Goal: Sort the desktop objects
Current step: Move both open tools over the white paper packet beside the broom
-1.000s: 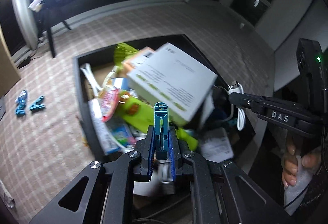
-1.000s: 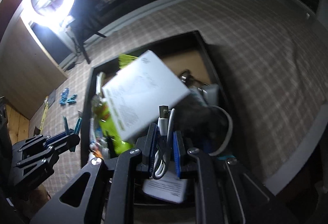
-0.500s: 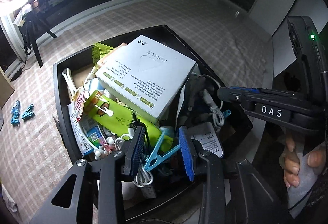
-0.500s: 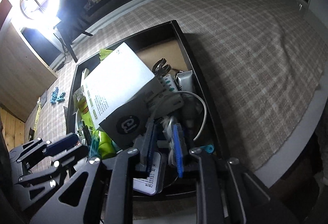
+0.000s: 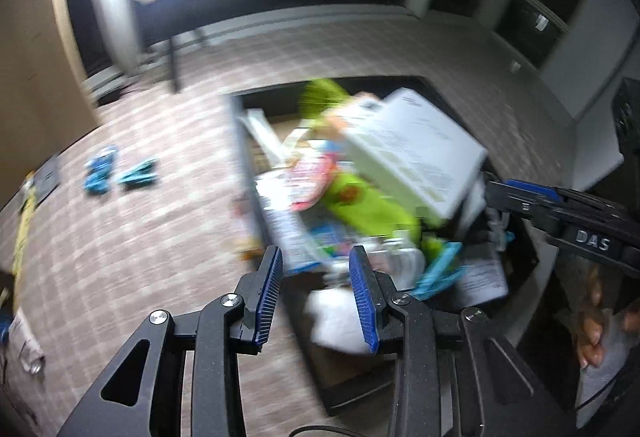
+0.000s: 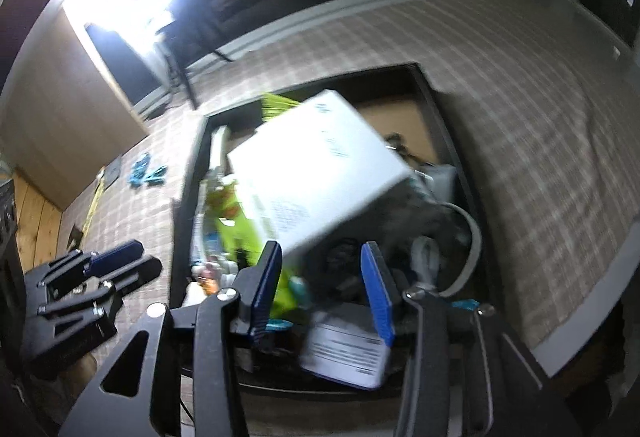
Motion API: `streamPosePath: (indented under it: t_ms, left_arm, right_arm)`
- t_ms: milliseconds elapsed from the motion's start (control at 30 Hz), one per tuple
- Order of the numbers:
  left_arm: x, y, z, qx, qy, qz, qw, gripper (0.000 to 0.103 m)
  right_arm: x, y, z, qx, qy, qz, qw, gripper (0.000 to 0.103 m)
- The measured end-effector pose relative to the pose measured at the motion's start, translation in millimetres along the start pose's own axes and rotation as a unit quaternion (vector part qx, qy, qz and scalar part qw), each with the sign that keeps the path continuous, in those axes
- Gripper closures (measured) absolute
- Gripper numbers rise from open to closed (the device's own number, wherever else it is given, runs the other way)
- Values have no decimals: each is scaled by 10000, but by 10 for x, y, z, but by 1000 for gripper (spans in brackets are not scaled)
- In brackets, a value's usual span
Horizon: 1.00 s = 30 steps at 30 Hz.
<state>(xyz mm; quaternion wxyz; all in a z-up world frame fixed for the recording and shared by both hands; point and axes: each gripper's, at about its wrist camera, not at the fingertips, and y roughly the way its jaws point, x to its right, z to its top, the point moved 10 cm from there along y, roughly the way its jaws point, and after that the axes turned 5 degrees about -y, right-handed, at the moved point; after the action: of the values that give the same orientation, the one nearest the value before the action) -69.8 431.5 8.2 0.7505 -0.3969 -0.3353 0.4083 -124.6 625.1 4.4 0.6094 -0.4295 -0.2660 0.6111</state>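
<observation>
Left gripper [image 5: 316, 291]: jaws apart, nothing between the blue pads, poised over the near left edge of the black tray [image 5: 240, 141]. Right gripper [image 6: 322, 287]: jaws have just been opening, nothing held, above the tray's near end. The tray, on a checked tablecloth [image 6: 540, 109], is heaped with objects: a white box [image 6: 320, 173] on top, a green packet [image 5: 360, 203], a blue clothes peg [image 5: 440, 273], a white cable [image 6: 472, 237]. Two more blue pegs [image 5: 120, 173] lie on the cloth, well left of the tray.
</observation>
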Motion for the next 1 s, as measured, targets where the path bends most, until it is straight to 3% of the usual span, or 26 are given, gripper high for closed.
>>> streamPosePath:
  t_ms: [267,533,800,1000]
  left_arm:
    - [-1372,-316,-156,244,-939,745,9925,66]
    - [-2867,-699,-639,368,-2103,1475,9658,64]
    - [-3774,-885,-1128,343,-2634,1820,9467,57]
    - [-4127,-811,-1362,194,-2745,1714,9460,57]
  right_arm:
    - [-954,235,169,-52,-749,521,9958,45]
    - [-2101,582,72,-321,-1531,856,9840,44]
    - [-3180,919,-191,-481,-2127,1115,9695,44]
    - [-3896,1207,-404,-688,-2315,1413,9601,44]
